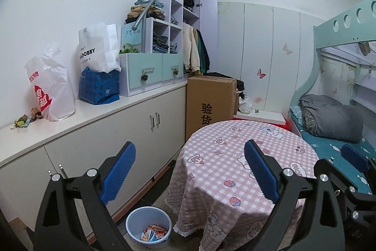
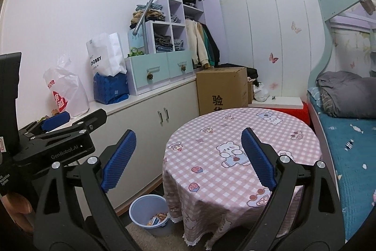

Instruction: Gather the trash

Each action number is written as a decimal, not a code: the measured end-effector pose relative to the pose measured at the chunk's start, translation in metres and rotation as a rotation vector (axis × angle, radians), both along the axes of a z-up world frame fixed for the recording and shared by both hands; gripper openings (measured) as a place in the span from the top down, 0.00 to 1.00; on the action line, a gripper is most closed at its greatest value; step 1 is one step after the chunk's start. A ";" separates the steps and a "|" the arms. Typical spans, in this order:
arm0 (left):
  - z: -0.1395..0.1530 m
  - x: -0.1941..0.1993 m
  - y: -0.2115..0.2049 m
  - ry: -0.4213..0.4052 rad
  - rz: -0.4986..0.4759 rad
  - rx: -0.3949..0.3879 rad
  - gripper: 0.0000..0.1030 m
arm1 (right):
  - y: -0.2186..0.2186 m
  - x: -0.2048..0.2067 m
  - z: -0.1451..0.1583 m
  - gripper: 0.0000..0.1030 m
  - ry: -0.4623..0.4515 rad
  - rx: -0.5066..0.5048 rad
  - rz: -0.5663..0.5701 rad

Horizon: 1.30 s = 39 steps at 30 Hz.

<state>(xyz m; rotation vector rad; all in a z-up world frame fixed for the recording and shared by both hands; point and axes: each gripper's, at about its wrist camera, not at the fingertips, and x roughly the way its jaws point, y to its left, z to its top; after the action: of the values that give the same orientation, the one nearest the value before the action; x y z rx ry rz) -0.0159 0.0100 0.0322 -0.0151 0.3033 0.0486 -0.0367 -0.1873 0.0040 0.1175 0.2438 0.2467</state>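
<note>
A blue bin [image 1: 148, 226] stands on the floor left of the round table and holds colourful wrappers [image 1: 154, 232]; it also shows in the right wrist view [image 2: 150, 213]. The round table [image 1: 237, 157] has a pink checked cloth, also in the right wrist view [image 2: 235, 140]. My left gripper [image 1: 190, 171] is open and empty, held above the floor and the table's left edge. My right gripper [image 2: 189, 159] is open and empty, above the table's near left side. Small scraps [image 1: 23, 120] lie on the cabinet top at far left.
A long white cabinet [image 1: 122, 131] runs along the left wall with plastic bags [image 1: 50, 91], a blue bag [image 1: 98, 86] and drawer shelves [image 1: 150, 72]. A cardboard box [image 1: 209, 103] stands behind the table. A bunk bed [image 1: 338, 131] is at the right.
</note>
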 end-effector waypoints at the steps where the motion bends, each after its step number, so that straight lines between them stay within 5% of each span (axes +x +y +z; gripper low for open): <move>1: 0.000 0.000 -0.001 -0.001 -0.002 0.001 0.11 | -0.001 -0.001 0.001 0.13 -0.001 0.001 -0.002; 39: 0.003 -0.009 -0.015 -0.006 -0.030 0.008 0.11 | -0.008 -0.010 -0.002 0.13 0.004 0.010 -0.031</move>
<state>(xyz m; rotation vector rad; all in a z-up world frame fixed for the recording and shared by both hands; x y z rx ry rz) -0.0251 -0.0047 0.0353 -0.0025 0.2974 0.0206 -0.0471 -0.1952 0.0019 0.1321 0.2445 0.2165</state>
